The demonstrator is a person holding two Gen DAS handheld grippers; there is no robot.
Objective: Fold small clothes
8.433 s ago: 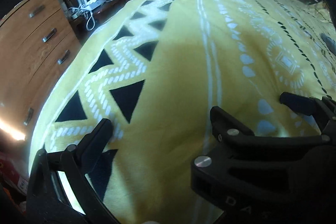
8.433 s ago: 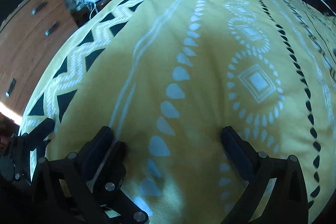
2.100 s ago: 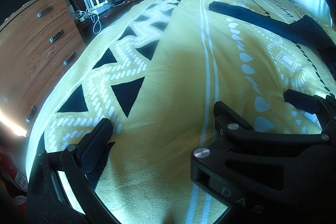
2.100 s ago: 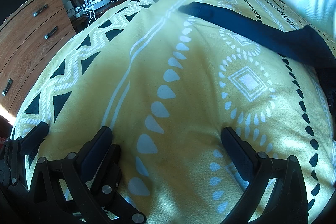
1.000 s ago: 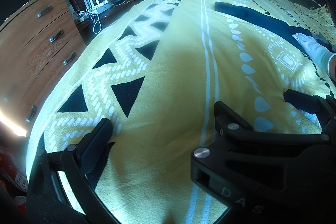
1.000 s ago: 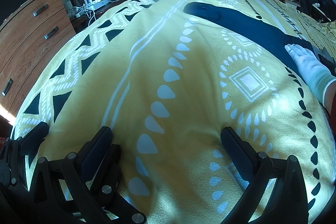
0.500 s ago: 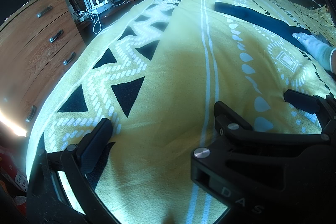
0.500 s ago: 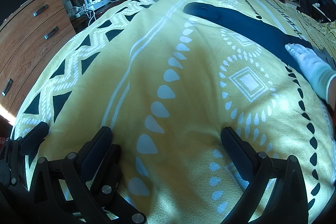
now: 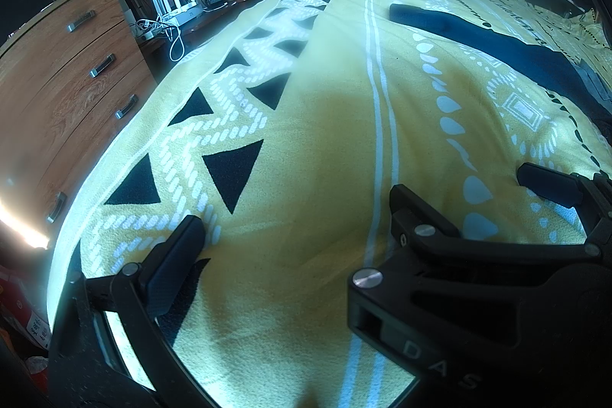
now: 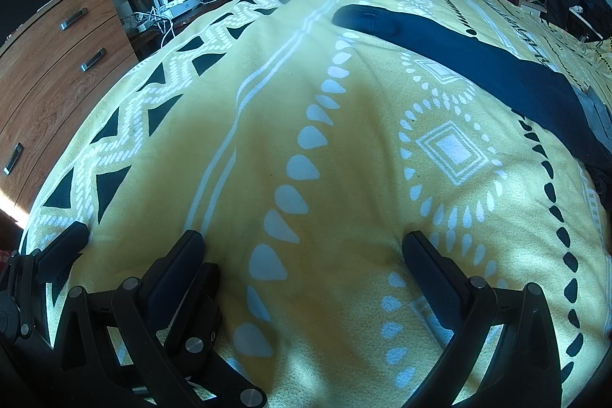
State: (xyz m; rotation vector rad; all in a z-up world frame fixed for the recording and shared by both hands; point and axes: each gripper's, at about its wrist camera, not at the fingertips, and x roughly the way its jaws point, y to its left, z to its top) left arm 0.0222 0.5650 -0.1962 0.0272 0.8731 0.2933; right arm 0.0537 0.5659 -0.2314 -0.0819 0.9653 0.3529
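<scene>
Yellow patterned blanket (image 10: 267,109) spreads under both your tools. On it the dark navy garment (image 10: 478,64) lies well ahead and off to the right, its long axis running diagonally from far centre toward the near right edge. Your right gripper (image 10: 302,255) is the nearer one, jaws wide and empty; your left gripper (image 9: 294,213) sits beside it, equally wide, holding nothing.

Left claw (image 9: 290,213) gapes wide, empty, low over yellow patterned blanket (image 9: 325,125). Dark garment (image 9: 497,48) lies far right. Wooden dresser (image 9: 57,83) stands left.
</scene>
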